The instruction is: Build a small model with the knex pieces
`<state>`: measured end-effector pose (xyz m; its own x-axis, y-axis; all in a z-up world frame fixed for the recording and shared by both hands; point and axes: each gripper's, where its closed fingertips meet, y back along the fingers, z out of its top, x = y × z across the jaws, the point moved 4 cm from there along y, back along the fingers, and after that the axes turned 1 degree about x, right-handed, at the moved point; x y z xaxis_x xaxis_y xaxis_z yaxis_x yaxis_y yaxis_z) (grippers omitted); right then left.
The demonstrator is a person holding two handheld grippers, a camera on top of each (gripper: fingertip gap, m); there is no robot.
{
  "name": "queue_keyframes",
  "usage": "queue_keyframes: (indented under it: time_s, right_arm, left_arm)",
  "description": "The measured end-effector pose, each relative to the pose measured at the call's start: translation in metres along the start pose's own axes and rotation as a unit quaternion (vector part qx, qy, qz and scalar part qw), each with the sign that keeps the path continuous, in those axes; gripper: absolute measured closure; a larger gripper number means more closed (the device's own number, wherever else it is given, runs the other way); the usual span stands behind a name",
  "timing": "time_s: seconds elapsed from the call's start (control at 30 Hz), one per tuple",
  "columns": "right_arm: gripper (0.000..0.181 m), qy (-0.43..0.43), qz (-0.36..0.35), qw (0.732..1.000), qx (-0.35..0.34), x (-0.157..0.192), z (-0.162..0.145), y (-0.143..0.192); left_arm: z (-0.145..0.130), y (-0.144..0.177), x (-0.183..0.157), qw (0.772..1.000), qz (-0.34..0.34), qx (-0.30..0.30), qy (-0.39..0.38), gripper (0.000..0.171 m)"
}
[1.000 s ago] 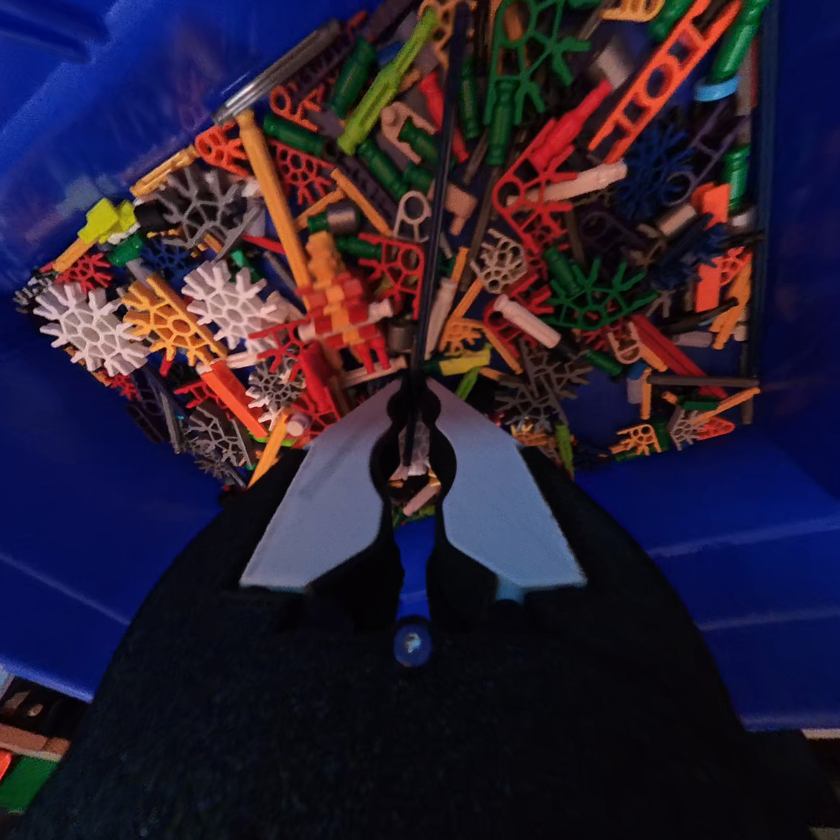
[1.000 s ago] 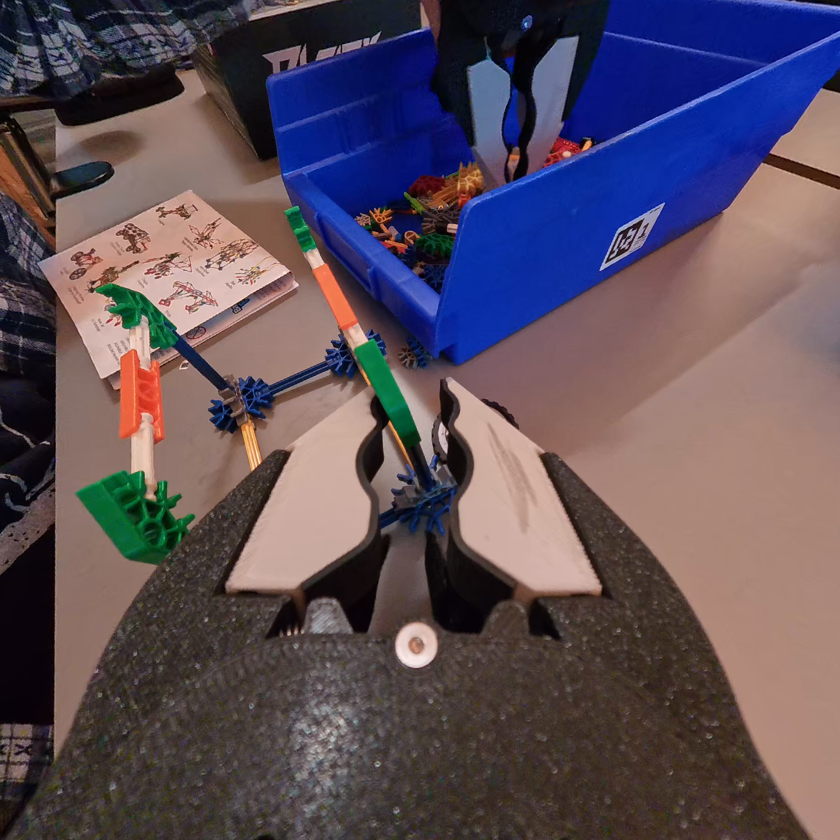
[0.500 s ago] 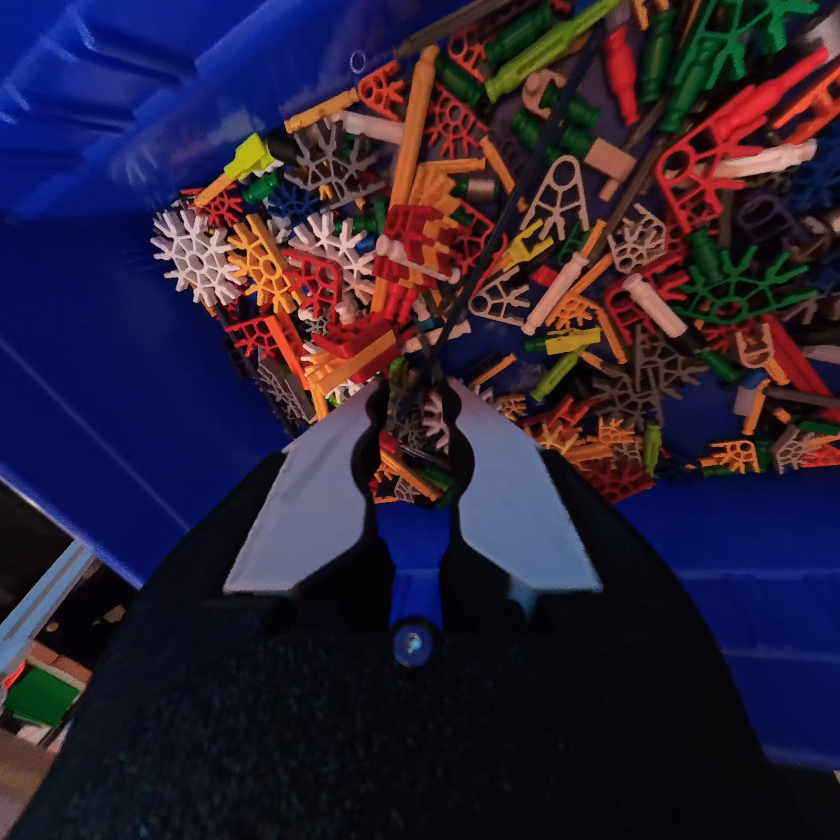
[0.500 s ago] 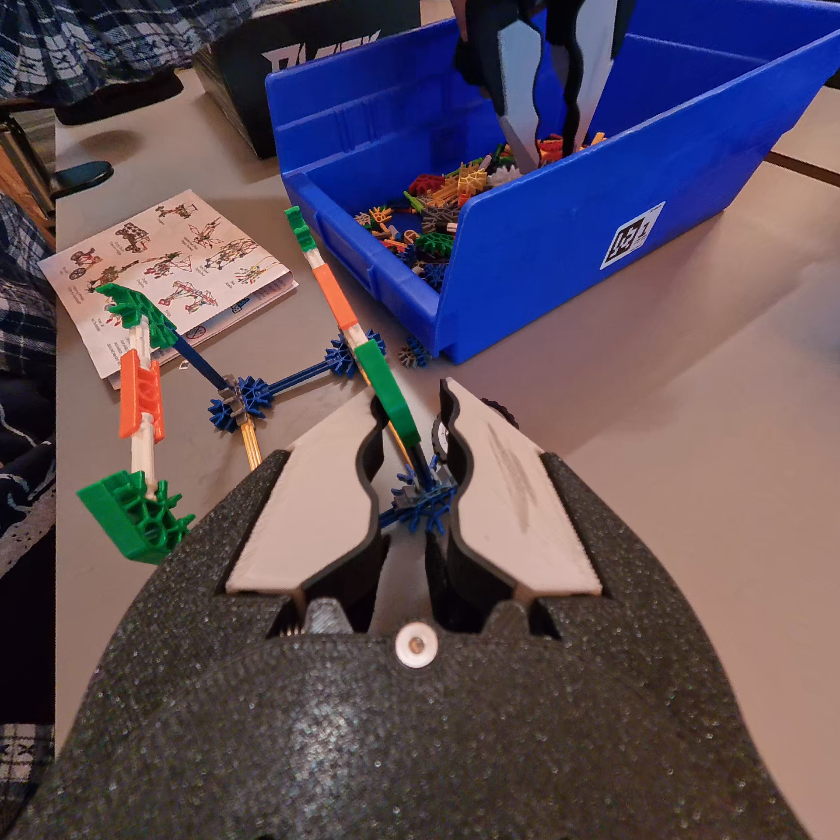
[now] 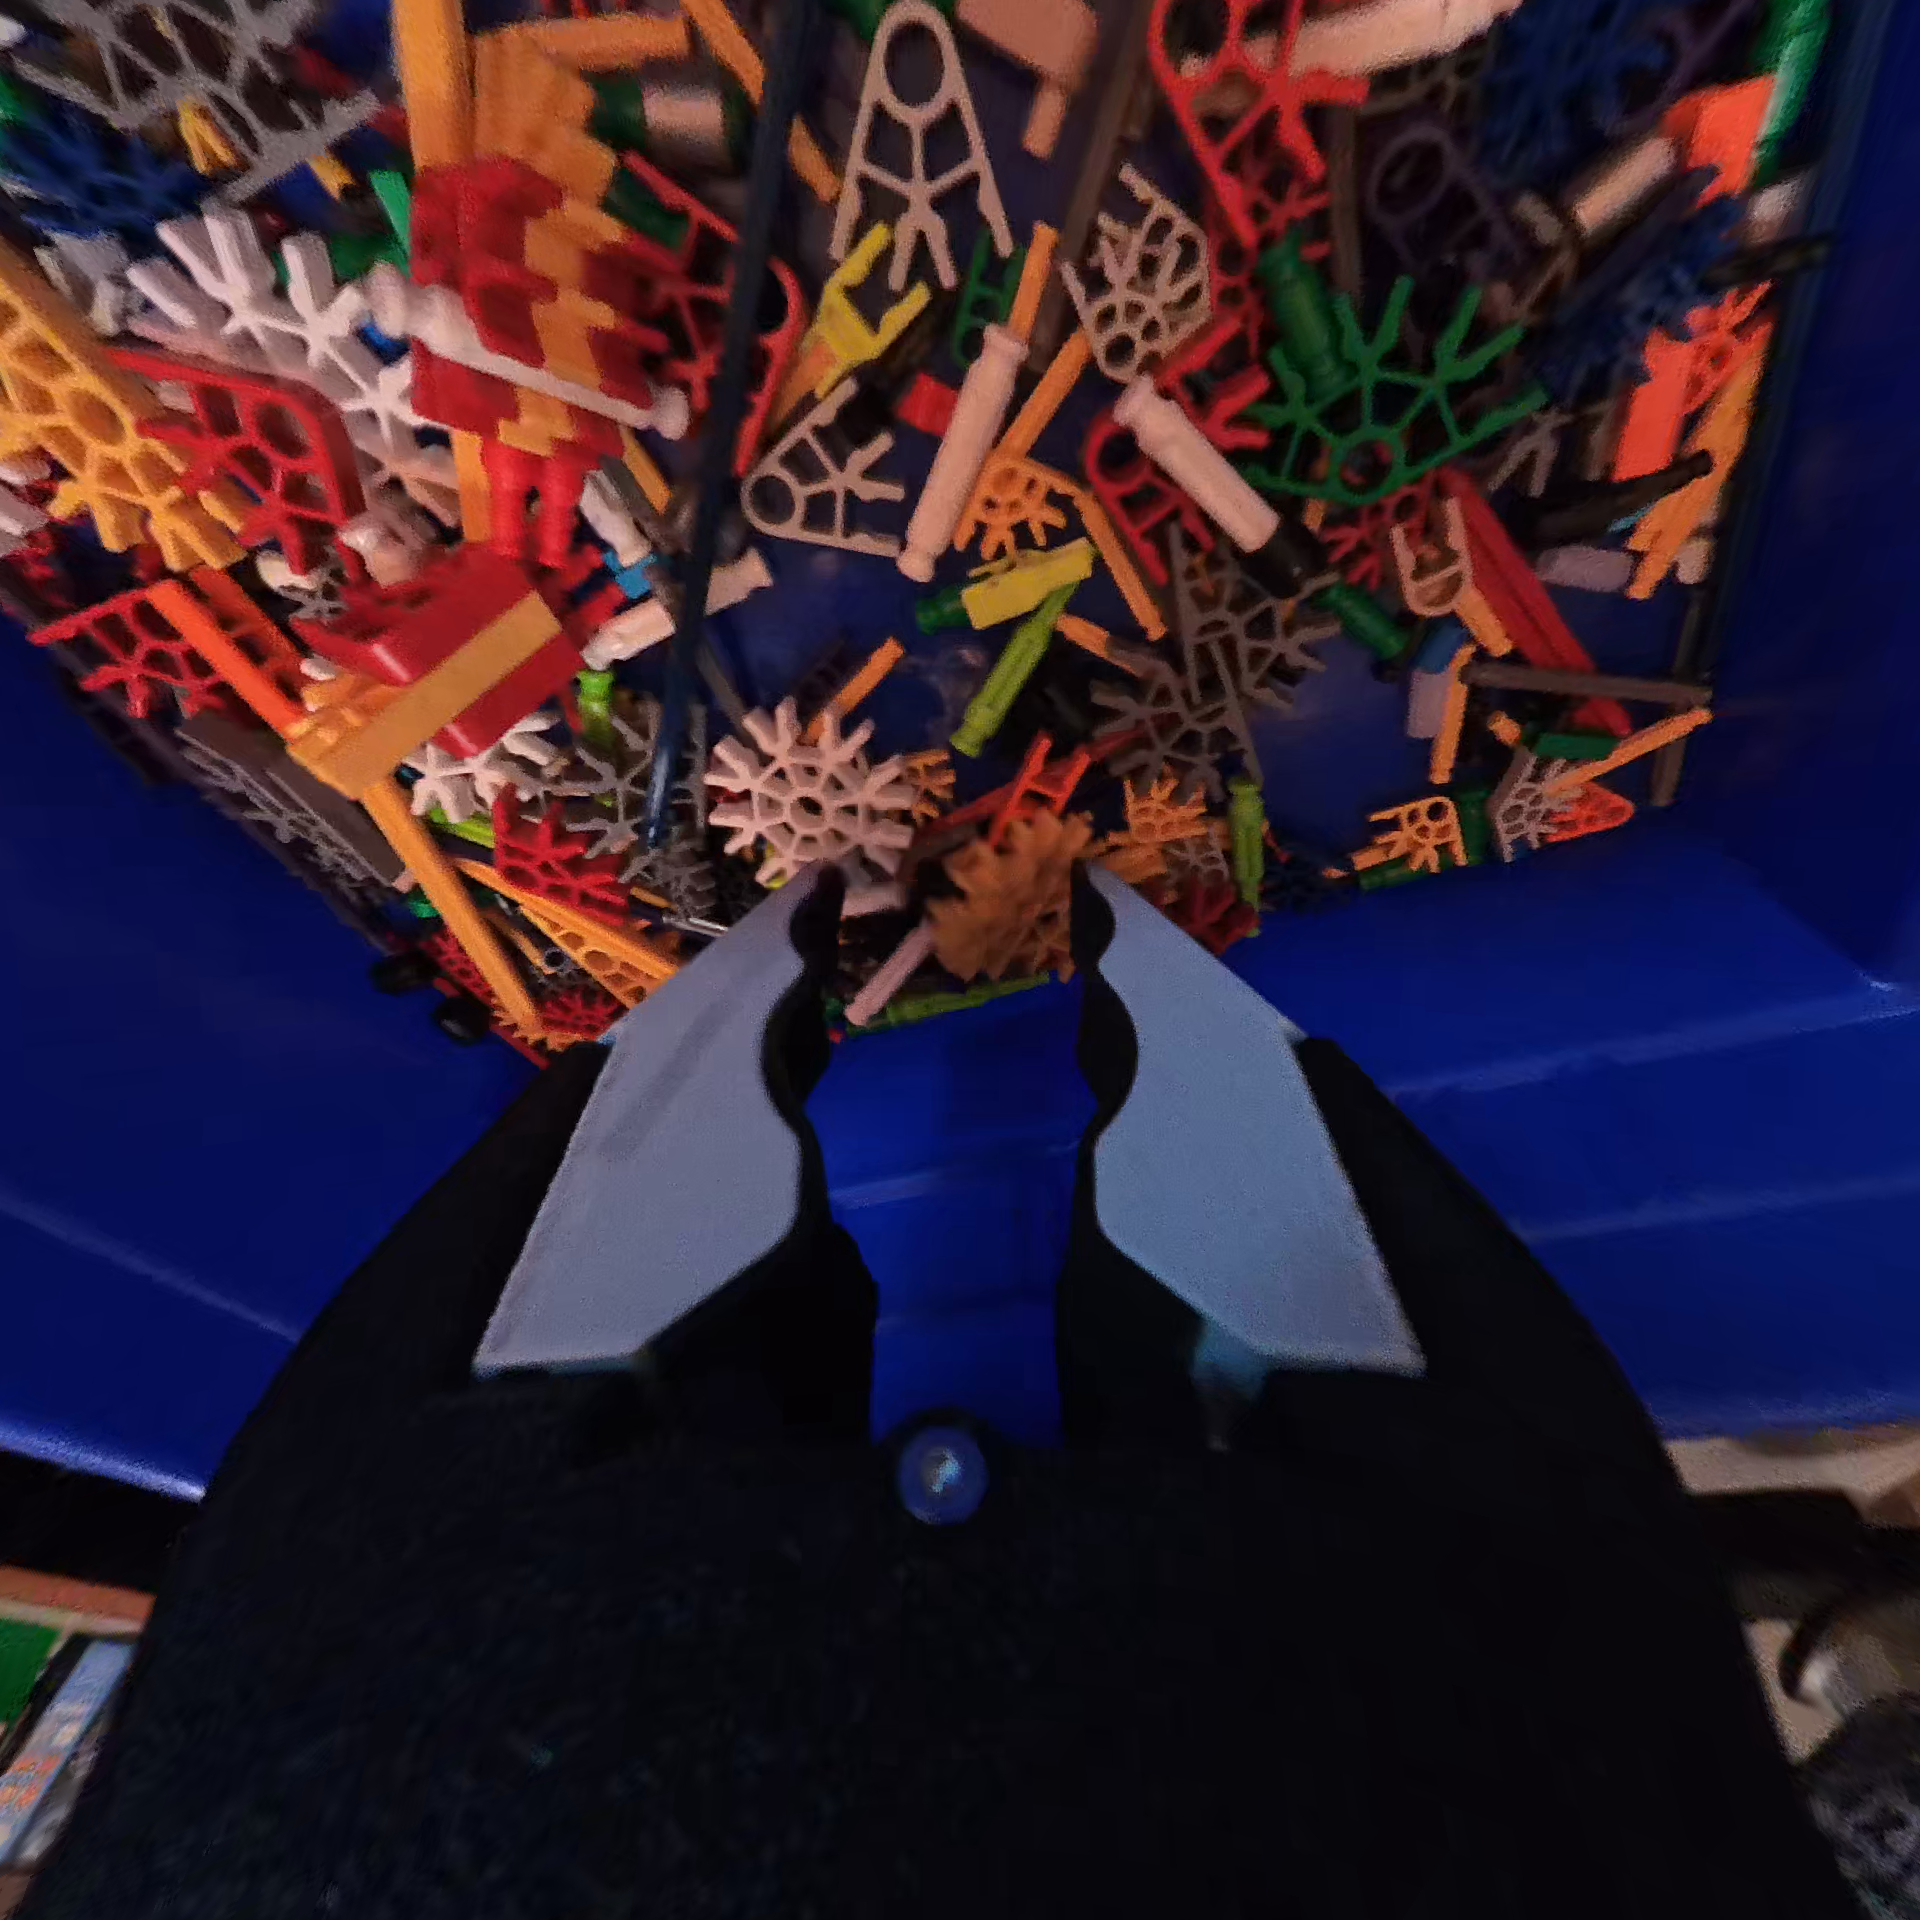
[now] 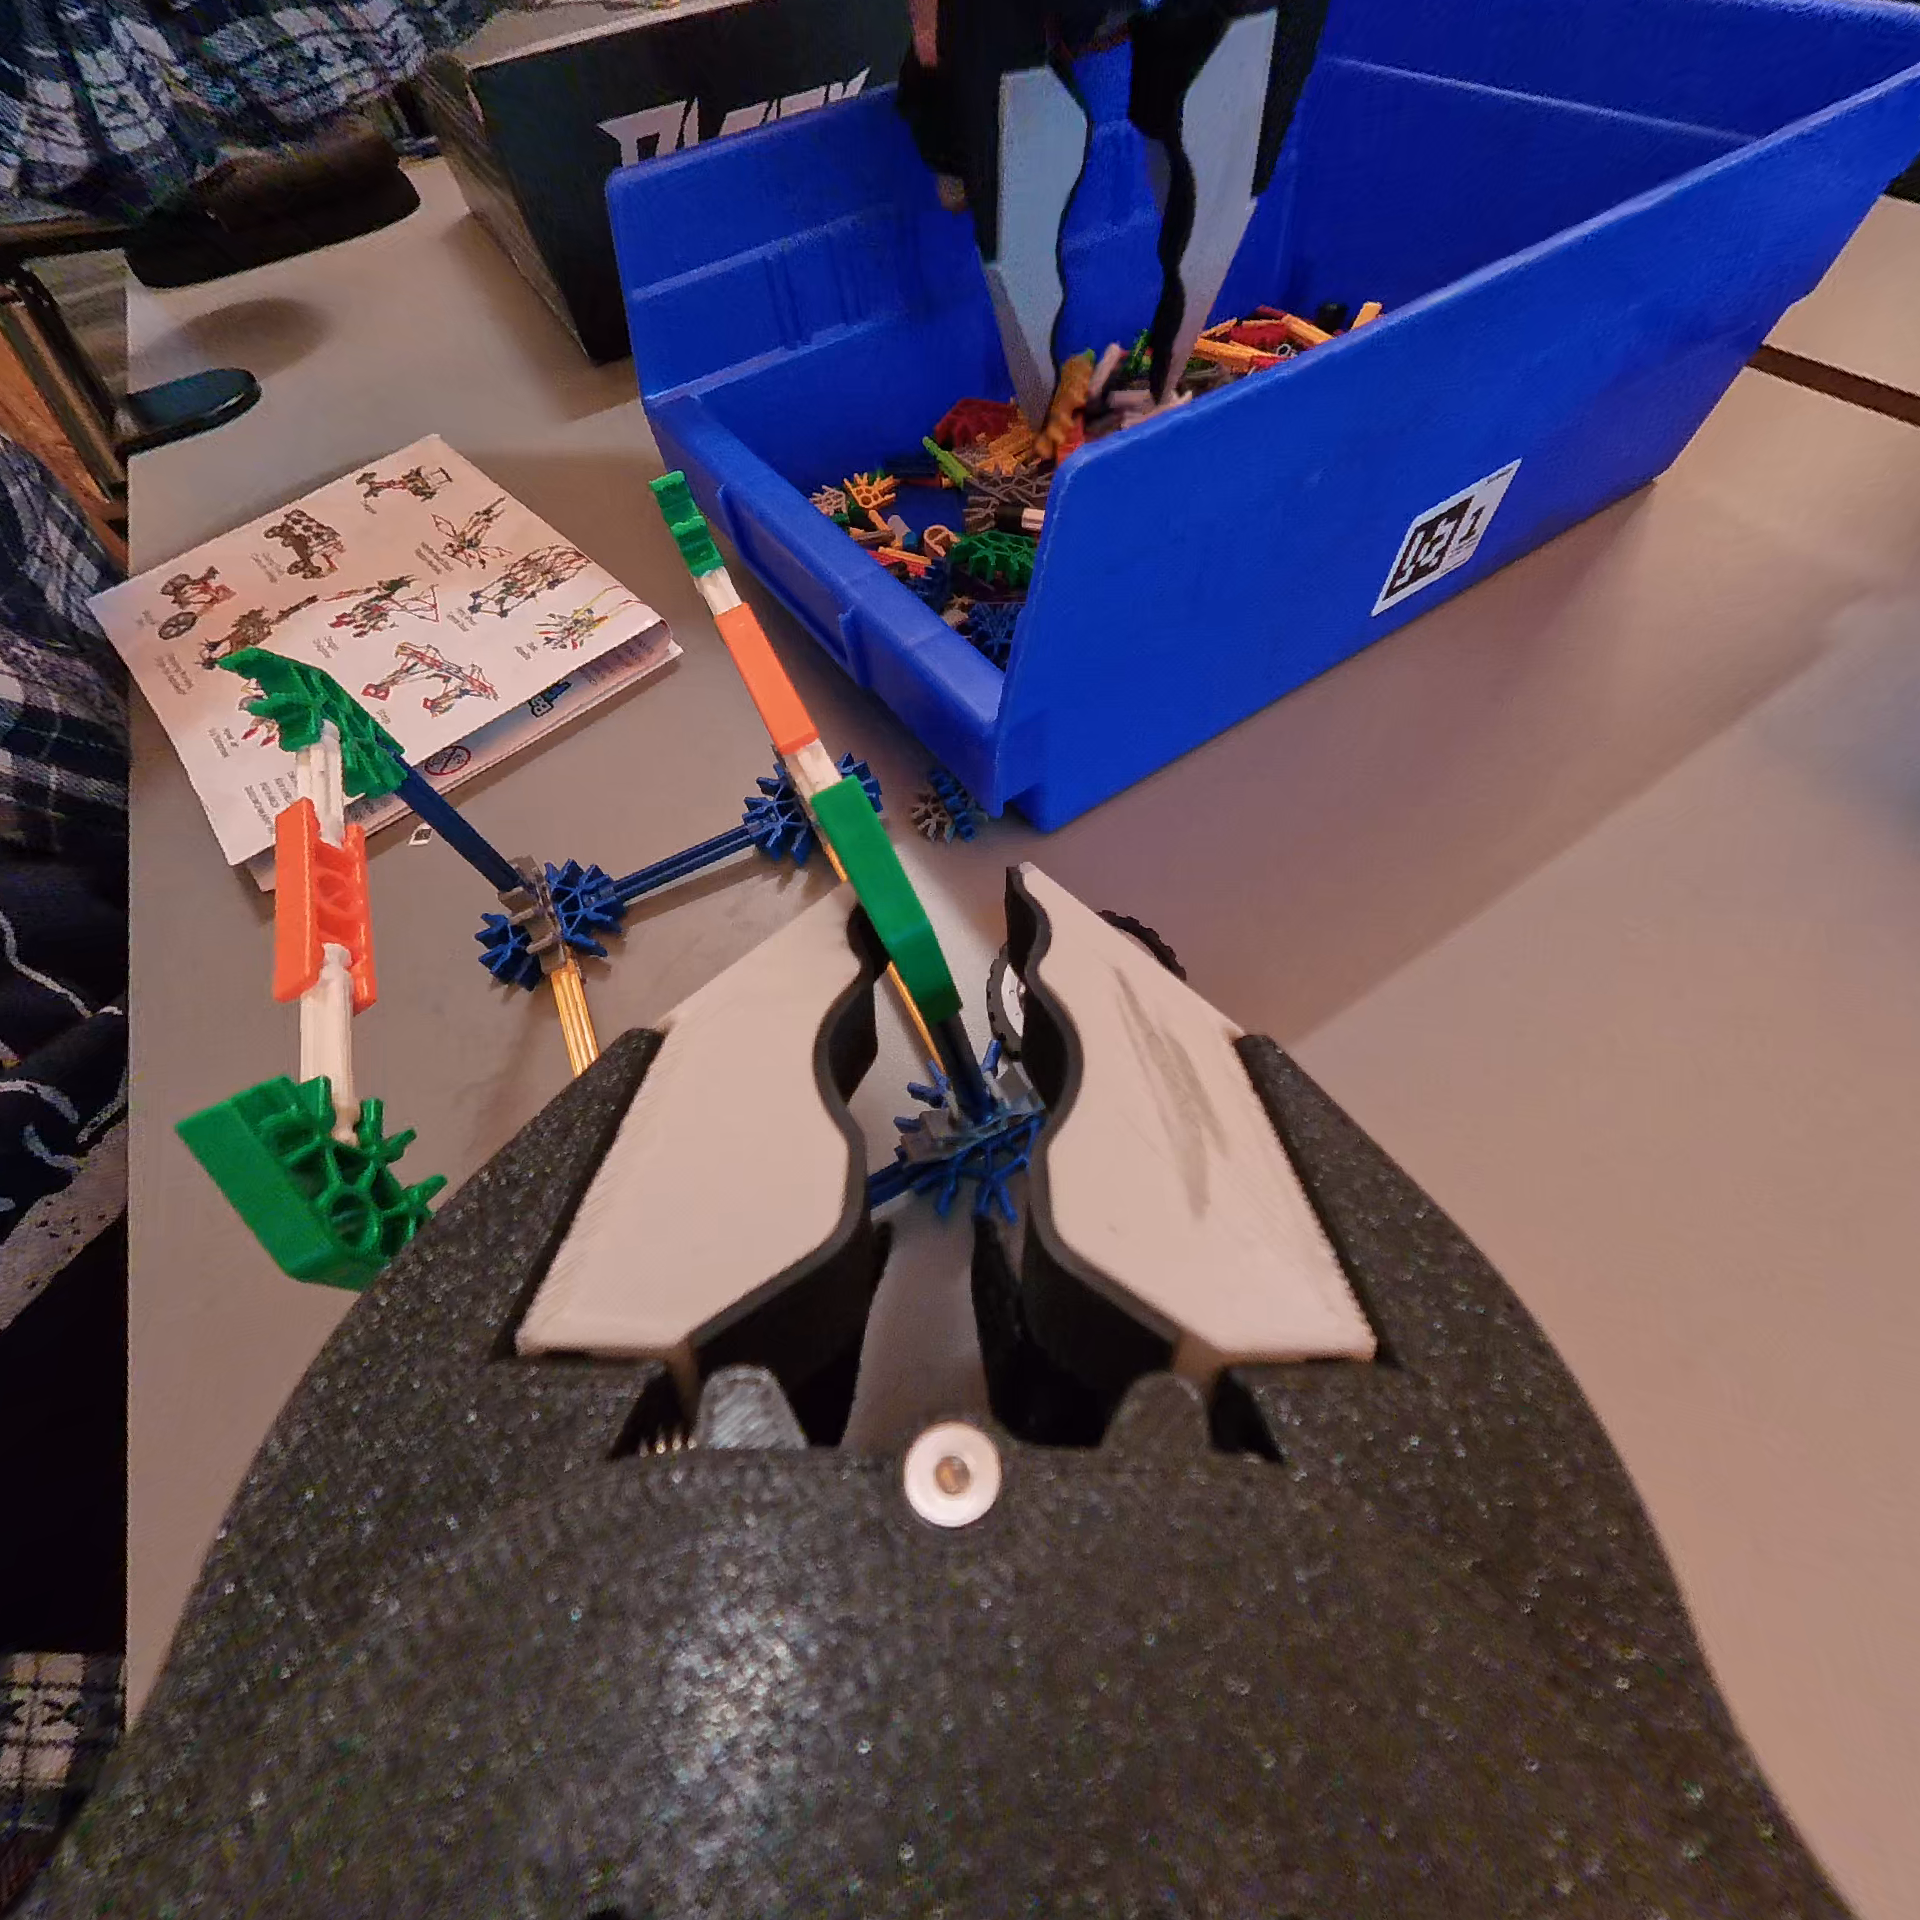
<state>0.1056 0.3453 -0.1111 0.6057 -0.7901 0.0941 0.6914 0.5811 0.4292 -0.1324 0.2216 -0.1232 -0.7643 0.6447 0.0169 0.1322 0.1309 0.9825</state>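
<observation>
Orange connector (image 5: 1003,904) lies between my left gripper (image 5: 951,894) tips, jaws wide, low centre of the left view, inside the bin (image 5: 1558,1091). Right view: my right gripper (image 6: 935,925), jaws narrow, straddles the model (image 6: 883,894), whose long axis runs up-left from the centre.

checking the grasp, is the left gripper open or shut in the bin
Open. The left gripper has a clear gap between its fingers, the tips astride an orange connector in the pile in the blue bin.
</observation>
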Motion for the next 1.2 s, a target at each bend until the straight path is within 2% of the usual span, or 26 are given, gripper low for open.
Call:
queue_keyframes:
  time_s: [0.27, 0.57, 0.63, 0.67, 1.2]
  right_arm:
    - [0.161, 0.000, 0.000, 1.000, 0.000, 0.000, 0.000, 0.000]
    - [0.161, 0.001, -0.001, 1.000, 0.002, 0.000, 0.000, 0.000]
    - [0.161, 0.001, -0.001, 1.000, 0.002, 0.000, 0.000, 0.000]
    - [0.161, 0.001, -0.001, 1.000, 0.002, 0.000, 0.000, 0.000]
    - [0.161, 0.001, -0.001, 1.000, 0.002, 0.000, 0.000, 0.000]
  left_arm:
    - [0.004, -0.003, 0.014, 0.999, 0.038, 0.020, -0.006, 0.137]
    - [0.007, -0.002, 0.020, 0.998, 0.057, 0.006, -0.016, 0.145]
    - [0.008, 0.002, 0.023, 0.998, 0.068, -0.006, -0.015, 0.163]
    - [0.008, 0.004, 0.023, 0.998, 0.067, -0.012, -0.015, 0.165]
    - [0.003, 0.016, 0.046, 0.992, 0.122, -0.036, 0.005, 0.166]
